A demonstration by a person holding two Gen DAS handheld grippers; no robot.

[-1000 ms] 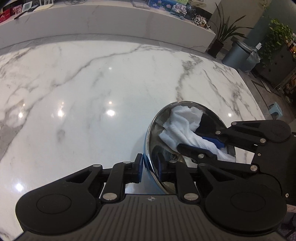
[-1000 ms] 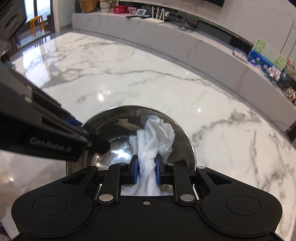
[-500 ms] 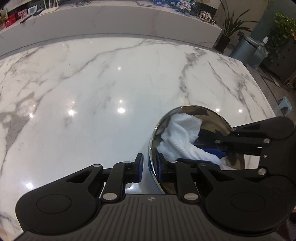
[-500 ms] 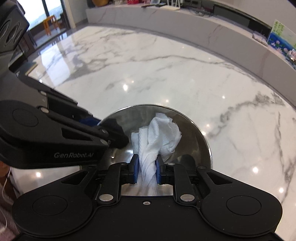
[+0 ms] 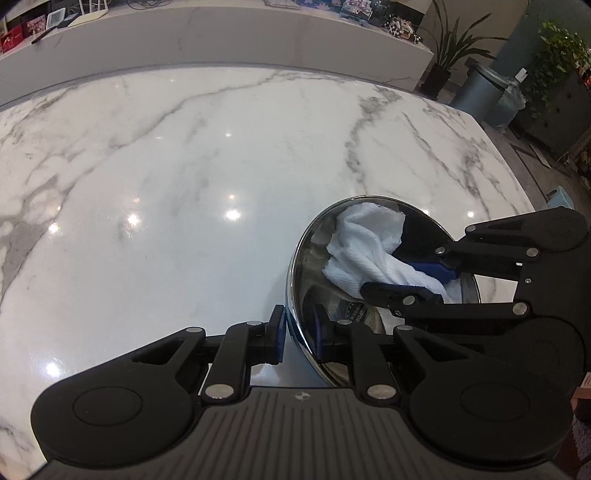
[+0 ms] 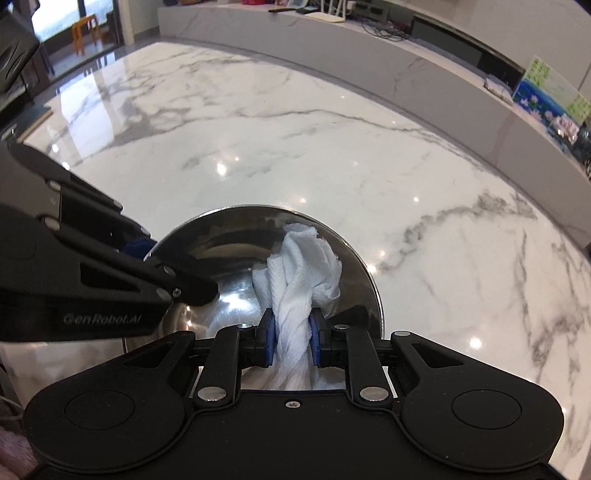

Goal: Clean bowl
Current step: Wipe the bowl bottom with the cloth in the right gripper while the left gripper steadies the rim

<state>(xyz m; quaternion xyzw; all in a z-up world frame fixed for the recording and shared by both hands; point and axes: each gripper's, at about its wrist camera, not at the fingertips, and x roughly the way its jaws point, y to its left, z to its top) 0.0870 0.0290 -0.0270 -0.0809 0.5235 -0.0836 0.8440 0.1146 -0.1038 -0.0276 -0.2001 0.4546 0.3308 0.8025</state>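
Round, mirror-bright stainless-steel bowl (image 5: 306, 295) resting on the glossy white counter (image 5: 184, 166) of grey-veined marble, at lower right of centre in the left wrist view and at lower centre in the right wrist view (image 6: 236, 236).

Left gripper (image 5: 298, 332), black with blue pads, clamped nearly closed on the bowl's near rim: one of the fingers (image 5: 277, 330) outside the wall, the other (image 5: 320, 332) inside, with only the thin steel edge between them. Seen from the right wrist view, the same tool (image 6: 162, 258) reaching in from the left edge of the frame to the bowl's left rim (white lettering along its black side).

Right gripper (image 6: 290, 338) pinched tight on a crumpled white cloth (image 6: 299, 273), the twisted neck of the fabric squeezed between the blue pads and the bunched end spreading above them inside the bowl, against the wall on the right of that frame. In the left wrist view, that gripper (image 5: 424, 280) entering from the right edge, its fingers (image 5: 432, 271) closed over the same cloth (image 5: 362, 240), which lies against the inner wall towards the top of the bowl.

Upper part of both frames: a long pale marble ledge (image 5: 258, 33) beyond the counter, carrying small boxes and cards too small to read. Upper right of the left wrist view: a grey cylindrical bin (image 5: 480, 92) and leafy green potted plants (image 5: 557, 55) on the floor.
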